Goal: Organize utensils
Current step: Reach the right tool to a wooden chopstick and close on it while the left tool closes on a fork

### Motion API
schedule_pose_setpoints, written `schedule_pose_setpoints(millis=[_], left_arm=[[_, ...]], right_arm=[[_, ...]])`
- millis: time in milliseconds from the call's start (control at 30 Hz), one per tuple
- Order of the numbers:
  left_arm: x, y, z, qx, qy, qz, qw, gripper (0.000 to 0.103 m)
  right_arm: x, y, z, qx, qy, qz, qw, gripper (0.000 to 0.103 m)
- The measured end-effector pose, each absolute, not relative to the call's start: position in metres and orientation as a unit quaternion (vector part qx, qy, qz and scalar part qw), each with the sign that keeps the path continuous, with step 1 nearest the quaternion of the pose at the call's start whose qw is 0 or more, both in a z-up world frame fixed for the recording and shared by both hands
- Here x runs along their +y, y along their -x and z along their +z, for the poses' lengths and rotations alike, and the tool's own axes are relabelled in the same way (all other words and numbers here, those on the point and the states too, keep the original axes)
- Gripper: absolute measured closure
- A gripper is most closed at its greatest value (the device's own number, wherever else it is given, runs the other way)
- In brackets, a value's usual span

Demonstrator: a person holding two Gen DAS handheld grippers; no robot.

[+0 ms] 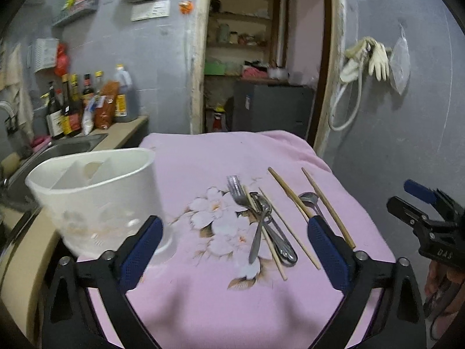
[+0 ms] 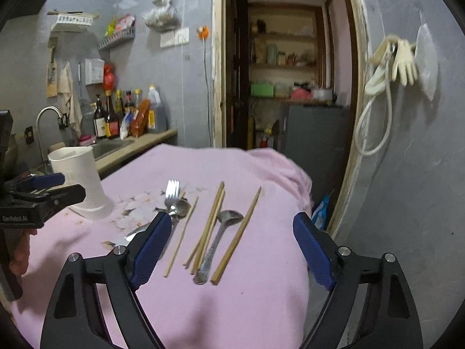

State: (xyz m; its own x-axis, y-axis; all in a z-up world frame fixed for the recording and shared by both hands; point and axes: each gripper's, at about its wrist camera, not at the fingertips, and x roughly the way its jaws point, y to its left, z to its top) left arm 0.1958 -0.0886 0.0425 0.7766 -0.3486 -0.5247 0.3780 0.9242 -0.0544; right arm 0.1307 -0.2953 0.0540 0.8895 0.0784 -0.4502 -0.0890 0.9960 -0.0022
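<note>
Utensils lie loose on a pink flowered cloth (image 1: 221,157): a fork (image 1: 237,192) crossed with spoons (image 1: 263,226), several wooden chopsticks (image 1: 287,192) and one separate spoon (image 2: 218,241). A white divided utensil holder (image 1: 96,197) stands upright at the cloth's left. My left gripper (image 1: 232,247) hovers open above the near side of the pile, nothing between its blue pads. My right gripper (image 2: 232,250) is open too, above the chopsticks (image 2: 209,226) and the lone spoon, holding nothing. The fork (image 2: 172,195) and the holder (image 2: 82,180) also show in the right wrist view.
A sink (image 1: 58,148) and counter with sauce bottles (image 1: 72,107) lie beyond the holder at the left. A grey wall (image 1: 407,133) with hanging gloves (image 1: 377,58) stands close on the right. Behind the table a doorway (image 1: 261,58) opens onto shelves. The cloth drops off at its far-right corner.
</note>
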Motion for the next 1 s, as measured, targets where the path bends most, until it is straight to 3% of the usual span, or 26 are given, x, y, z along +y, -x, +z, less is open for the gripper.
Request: schedule_pose_setpoints(millis=[100,300,400,500,1000], left_arm=[[-0.105,-0.213,0.034,0.29,-0.046,-0.205,0.934,0.025],[-0.126,-0.262,0.01,0.34,-0.066,-0.222,0.911,0.057],[-0.13,-0.287,-0.002,0.373,-0.05,-0.224,0.899,0.068],[-0.13,-0.309,-0.013,0.391,-0.05,-0.211,0.894,0.07],[-0.117,-0.372,-0.042,0.454,0.002,-0.197,0.869,0.071]], right_arm=[[-0.304,-0.153,0.045,0.262,0.006,0.058,0.963,0.042],[-0.321,-0.2,0.03,0.327,-0.023,0.075,0.942,0.048],[-0.325,-0.22,0.022,0.347,-0.024,0.085,0.934,0.053],[-0.326,-0.24,0.015,0.366,-0.031,0.099,0.925,0.063],[-0.338,-0.297,-0.009,0.438,-0.065,0.102,0.891,0.086]])
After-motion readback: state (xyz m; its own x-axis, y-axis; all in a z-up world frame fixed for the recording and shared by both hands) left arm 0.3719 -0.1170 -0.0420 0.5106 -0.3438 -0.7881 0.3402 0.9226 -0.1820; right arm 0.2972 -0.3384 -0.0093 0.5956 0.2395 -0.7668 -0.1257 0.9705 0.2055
